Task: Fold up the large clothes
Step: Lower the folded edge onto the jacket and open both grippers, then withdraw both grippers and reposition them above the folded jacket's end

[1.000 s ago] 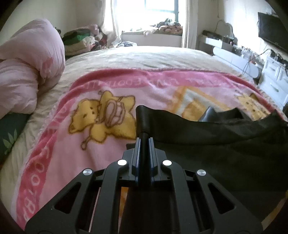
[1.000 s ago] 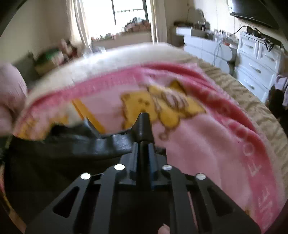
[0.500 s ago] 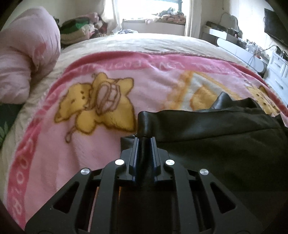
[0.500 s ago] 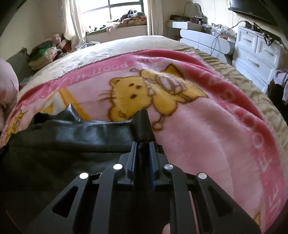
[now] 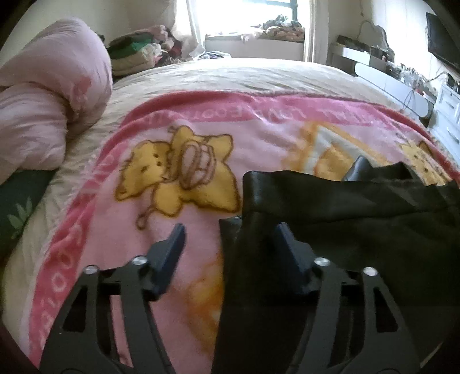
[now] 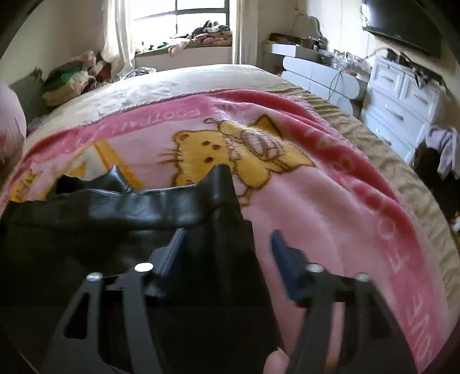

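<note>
A black, shiny garment (image 5: 359,224) lies on the pink cartoon-print blanket (image 5: 187,129) on the bed. My left gripper (image 5: 230,233) is open, and the garment's left corner stands up between its fingers, free of both. In the right wrist view the same garment (image 6: 100,218) fills the lower left. My right gripper (image 6: 227,238) is open too, with the garment's right corner standing between its spread fingers.
A rolled pink duvet (image 5: 43,95) lies at the bed's left. Piled clothes (image 5: 135,54) sit near the window. A white dresser (image 6: 402,97) and a low white cabinet (image 6: 316,72) stand right of the bed. A dark TV (image 6: 402,23) hangs above.
Both grippers were shut on the garment's corners and have now opened, letting the fabric go. The garment has come down onto the blanket.
</note>
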`<state>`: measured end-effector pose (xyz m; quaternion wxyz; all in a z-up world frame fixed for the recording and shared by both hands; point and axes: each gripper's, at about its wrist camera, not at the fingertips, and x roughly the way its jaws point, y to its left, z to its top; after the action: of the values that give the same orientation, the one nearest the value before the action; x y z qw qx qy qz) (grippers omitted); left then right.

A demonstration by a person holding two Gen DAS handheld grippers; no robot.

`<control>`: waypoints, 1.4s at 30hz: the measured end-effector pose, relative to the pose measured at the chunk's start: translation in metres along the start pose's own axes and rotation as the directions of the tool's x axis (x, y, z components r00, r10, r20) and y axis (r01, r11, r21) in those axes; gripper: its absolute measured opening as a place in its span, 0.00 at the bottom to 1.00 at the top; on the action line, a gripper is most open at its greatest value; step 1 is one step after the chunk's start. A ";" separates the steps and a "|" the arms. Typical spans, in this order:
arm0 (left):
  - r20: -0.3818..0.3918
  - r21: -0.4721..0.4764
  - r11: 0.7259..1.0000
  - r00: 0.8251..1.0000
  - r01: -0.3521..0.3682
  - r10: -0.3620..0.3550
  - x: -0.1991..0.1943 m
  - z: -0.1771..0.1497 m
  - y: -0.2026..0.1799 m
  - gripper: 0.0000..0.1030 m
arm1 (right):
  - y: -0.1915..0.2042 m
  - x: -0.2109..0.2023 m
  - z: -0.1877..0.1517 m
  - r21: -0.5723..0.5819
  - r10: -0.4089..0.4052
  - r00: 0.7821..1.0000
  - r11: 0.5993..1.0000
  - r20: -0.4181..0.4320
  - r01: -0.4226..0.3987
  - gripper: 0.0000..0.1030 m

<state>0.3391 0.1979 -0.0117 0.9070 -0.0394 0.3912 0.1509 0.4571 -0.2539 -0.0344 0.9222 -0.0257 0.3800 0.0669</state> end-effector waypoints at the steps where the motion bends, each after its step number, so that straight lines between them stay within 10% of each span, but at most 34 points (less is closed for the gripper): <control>1: 0.002 -0.004 1.000 1.000 0.000 0.000 -0.005 0.000 0.001 0.74 | -0.001 -0.005 -0.002 0.013 0.022 1.000 1.000 0.004 -0.022 0.61; 8: 0.084 0.056 0.998 0.996 -0.010 0.005 -0.056 -0.003 -0.016 0.91 | 0.013 -0.067 -0.019 -0.050 0.101 0.991 0.994 0.090 -0.097 0.79; 19: 0.133 0.097 0.994 0.989 0.052 -0.065 -0.113 -0.038 -0.045 0.91 | 0.059 -0.133 -0.062 -0.212 0.152 0.978 0.970 0.146 -0.119 0.80; 42: -0.121 0.037 0.990 0.984 0.136 -0.131 -0.076 -0.111 -0.067 0.91 | 0.075 -0.086 -0.121 -0.171 0.090 0.991 0.980 -0.099 -0.106 0.80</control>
<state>0.2325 0.0951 -0.0370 0.8910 -0.0540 0.4439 0.0785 0.3013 -0.2000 -0.0596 0.8937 -0.0911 0.4149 0.1444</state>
